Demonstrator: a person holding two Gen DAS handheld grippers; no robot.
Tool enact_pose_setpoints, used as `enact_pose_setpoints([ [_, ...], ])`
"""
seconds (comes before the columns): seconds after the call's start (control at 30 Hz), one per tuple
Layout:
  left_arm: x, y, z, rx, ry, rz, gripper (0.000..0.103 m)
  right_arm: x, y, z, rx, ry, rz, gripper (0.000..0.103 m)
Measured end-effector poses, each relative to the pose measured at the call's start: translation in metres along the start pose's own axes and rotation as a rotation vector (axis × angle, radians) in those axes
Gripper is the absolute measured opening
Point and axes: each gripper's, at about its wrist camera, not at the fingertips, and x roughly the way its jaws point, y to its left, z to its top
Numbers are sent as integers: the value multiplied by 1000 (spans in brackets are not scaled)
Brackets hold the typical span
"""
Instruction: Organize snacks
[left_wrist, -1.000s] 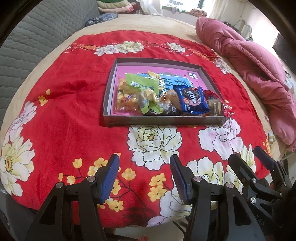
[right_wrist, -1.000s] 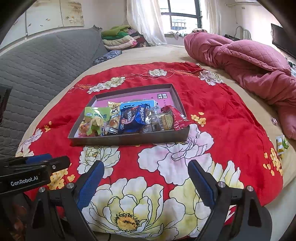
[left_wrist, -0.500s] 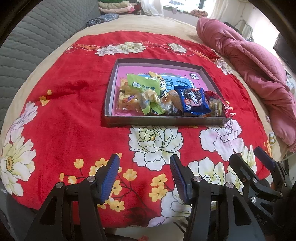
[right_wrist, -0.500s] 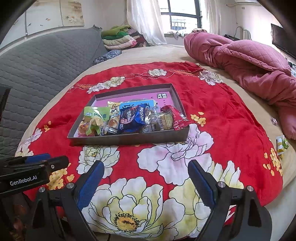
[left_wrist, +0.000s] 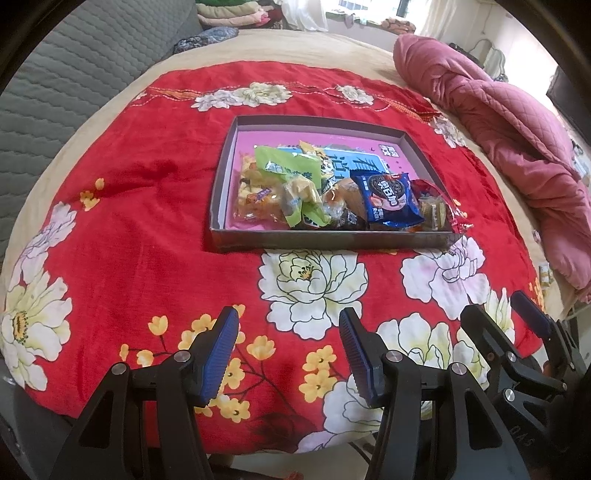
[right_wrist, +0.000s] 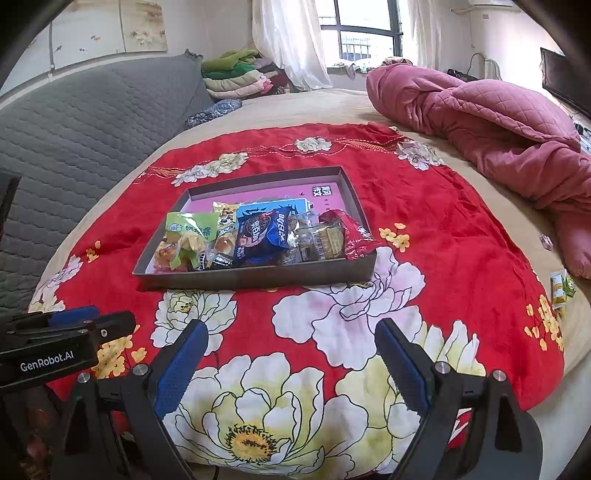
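both my black blue-padded tongs, left (left_wrist: 288, 354) and right (right_wrist: 290, 360), stayed spread and empty, barely shifted, while the crinkly snack packets (right_wrist: 258, 236) sat piled in the shallow grey cardboard tray (right_wrist: 255, 278).

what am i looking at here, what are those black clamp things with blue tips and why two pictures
Those are tools, not a robot: a person holds one hand-held gripper in each hand, and each carries a wide-angle camera looking forward along its two fingers. One picture comes from the left hand-held gripper, the other from the right hand-held gripper. Both have their blue-padded fingers spread open and hold nothing.

Ahead lies a red blanket with large white flowers spread over a bed. On it sits a shallow dark cardboard tray with a pink floor, holding a pile of wrapped snacks, among them a dark blue cookie packet and a light green packet. A crumpled pink quilted blanket lies at the right.
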Motion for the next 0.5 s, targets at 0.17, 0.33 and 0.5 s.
enact_pose_setpoints([
  [0.17, 2, -1, -1, 7, 0, 15, 58, 0, -1, 0, -5, 2, 0, 92],
  [0.33, 6, 1, -2, 4, -5, 23, 58, 2, 1, 0, -5, 4, 2, 91],
  [0.5, 15, 8, -2, -8, -17, 46, 58, 10, -1, 2, 5, 18, 7, 92],
])
